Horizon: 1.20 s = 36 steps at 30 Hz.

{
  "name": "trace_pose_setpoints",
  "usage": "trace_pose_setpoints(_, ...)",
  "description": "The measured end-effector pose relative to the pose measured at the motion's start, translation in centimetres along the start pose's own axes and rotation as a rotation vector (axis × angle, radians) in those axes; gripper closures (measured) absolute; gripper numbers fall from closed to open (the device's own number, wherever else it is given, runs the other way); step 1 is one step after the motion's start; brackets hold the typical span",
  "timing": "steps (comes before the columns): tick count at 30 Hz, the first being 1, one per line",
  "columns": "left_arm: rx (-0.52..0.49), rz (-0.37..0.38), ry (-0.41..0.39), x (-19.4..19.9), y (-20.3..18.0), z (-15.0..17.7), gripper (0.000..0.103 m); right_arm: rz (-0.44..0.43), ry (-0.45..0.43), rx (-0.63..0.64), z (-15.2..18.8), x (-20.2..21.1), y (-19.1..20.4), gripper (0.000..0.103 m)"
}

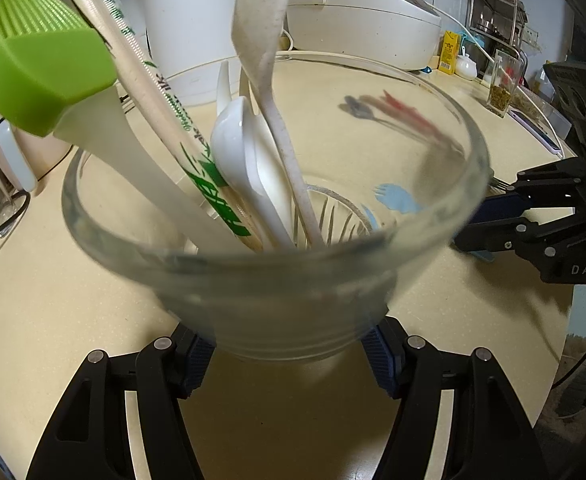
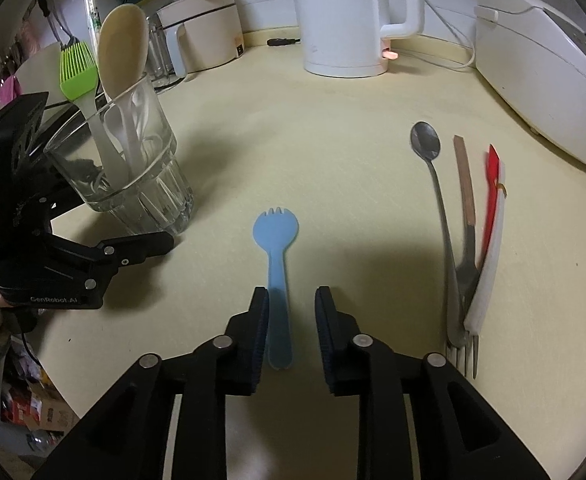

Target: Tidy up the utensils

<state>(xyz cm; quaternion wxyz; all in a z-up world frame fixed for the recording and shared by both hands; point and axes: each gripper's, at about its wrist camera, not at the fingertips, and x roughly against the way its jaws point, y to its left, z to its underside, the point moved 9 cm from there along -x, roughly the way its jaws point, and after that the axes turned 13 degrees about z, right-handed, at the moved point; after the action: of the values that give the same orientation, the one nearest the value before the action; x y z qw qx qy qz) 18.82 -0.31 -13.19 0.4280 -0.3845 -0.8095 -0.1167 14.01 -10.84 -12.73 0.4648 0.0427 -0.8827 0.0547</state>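
Two grippers noted: left gripper (image 1: 289, 354) clamps the glass tumbler (image 1: 277, 248) base, while right gripper (image 2: 291, 328) stands narrowly parted astride the blue spork (image 2: 276, 248) handle on the countertop (image 2: 333, 160).

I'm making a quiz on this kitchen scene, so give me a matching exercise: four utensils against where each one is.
Things:
1. green brush
2. blue spork
3. metal spoon
4. glass

Places:
A. flat on the counter, handle between the right gripper's open fingers
B. clamped by the left gripper
C. standing in the glass
D. lying beside the fork

Pairs: 1-C, 2-A, 3-D, 4-B
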Motion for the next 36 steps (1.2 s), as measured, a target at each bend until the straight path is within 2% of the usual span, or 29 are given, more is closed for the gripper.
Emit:
trace_pose_setpoints(9, 0.002, 0.003, -0.001, 0.0, 0.0, 0.0, 0.032, 0.029, 0.06, 0.057, -1.4, -1.2, 0.5, 0.075)
trace_pose_setpoints(17, 0.002, 0.002, -0.001, -0.1, 0.0, 0.1, 0.032, 0.08, 0.031, 0.127, -3.4, -2.7, 2.1, 0.065)
trace_pose_setpoints(22, 0.003, 0.004, -0.001, 0.0, 0.1, 0.2, 0.032, 0.086, 0.022, 0.122, -4.0, -3.0, 2.5, 0.059)
trace_pose_setpoints(30, 0.005, 0.006, -0.002, 0.1, 0.1, 0.3, 0.032, 0.112, 0.003, 0.092, -4.2, -3.0, 3.1, 0.058)
trace_pose_setpoints(36, 0.005, 0.006, -0.002, 0.2, 0.2, 0.5, 0.032, 0.1, -0.024, 0.089, -4.1, -2.9, 3.1, 0.058)
